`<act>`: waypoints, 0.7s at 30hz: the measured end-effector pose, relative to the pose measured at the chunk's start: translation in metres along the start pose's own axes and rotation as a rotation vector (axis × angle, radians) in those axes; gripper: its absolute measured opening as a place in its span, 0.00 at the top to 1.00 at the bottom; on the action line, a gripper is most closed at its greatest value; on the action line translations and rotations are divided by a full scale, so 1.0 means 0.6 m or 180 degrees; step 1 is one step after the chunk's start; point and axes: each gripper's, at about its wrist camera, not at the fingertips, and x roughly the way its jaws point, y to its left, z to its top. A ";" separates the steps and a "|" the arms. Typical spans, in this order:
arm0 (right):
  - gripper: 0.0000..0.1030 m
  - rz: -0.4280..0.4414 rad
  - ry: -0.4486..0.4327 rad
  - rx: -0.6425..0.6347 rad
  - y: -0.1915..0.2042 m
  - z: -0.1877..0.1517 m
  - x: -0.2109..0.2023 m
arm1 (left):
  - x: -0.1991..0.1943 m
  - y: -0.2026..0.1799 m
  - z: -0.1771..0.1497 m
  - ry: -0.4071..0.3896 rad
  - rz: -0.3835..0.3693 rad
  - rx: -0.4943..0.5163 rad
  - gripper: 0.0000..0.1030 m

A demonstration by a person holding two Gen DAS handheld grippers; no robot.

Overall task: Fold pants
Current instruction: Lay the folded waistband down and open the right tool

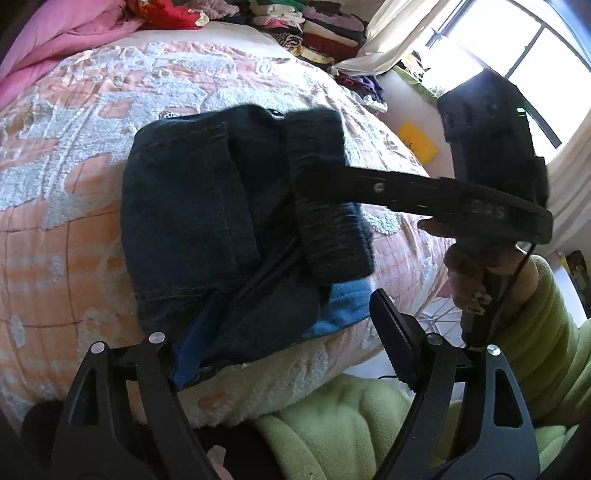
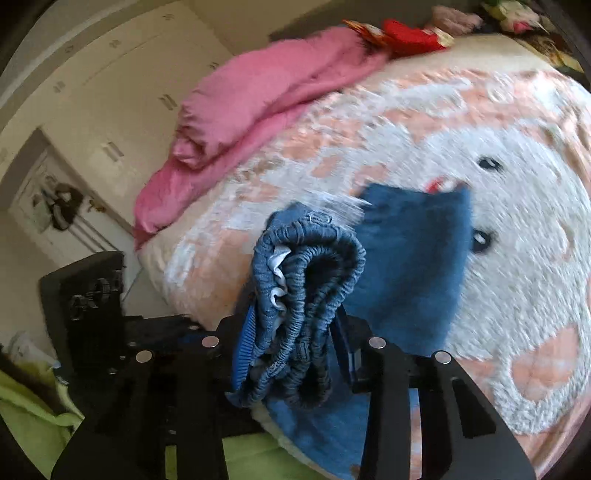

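Dark blue denim pants (image 1: 192, 206) lie folded in a thick bundle on the peach-and-white bedspread (image 1: 66, 192). My left gripper (image 1: 277, 332) stands open at the bundle's near edge. Its right finger (image 1: 395, 332) is clear of the cloth, while the left fingertip is hidden by fabric. My right gripper (image 1: 325, 206) reaches in from the right across the top fold. In the right wrist view the right gripper (image 2: 295, 332) is shut on the bunched elastic waistband (image 2: 306, 280), with the lighter inside of the pants (image 2: 413, 258) behind it.
A pink blanket (image 2: 258, 96) lies at the bed's far side. Stacked folded clothes (image 1: 317, 29) sit by the window (image 1: 524, 48). A green fleece sleeve (image 1: 532, 332) and a hand (image 1: 465, 280) are at the right. White wardrobe doors (image 2: 110, 92) stand beyond the bed's edge.
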 end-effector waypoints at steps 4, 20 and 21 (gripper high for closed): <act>0.59 -0.0214 0.0173 0.0199 -0.030 -0.016 0.021 | 0.002 -0.002 -0.003 0.0030 0.0005 -0.0010 0.28; 0.20 -0.0664 -0.0128 -0.0073 0.007 0.003 -0.036 | -0.028 -0.007 -0.003 -0.0112 0.0087 -0.0024 0.21; 0.10 -0.0683 -0.0159 -0.0083 0.011 0.004 -0.042 | -0.031 -0.008 -0.003 -0.0128 0.0092 -0.0021 0.21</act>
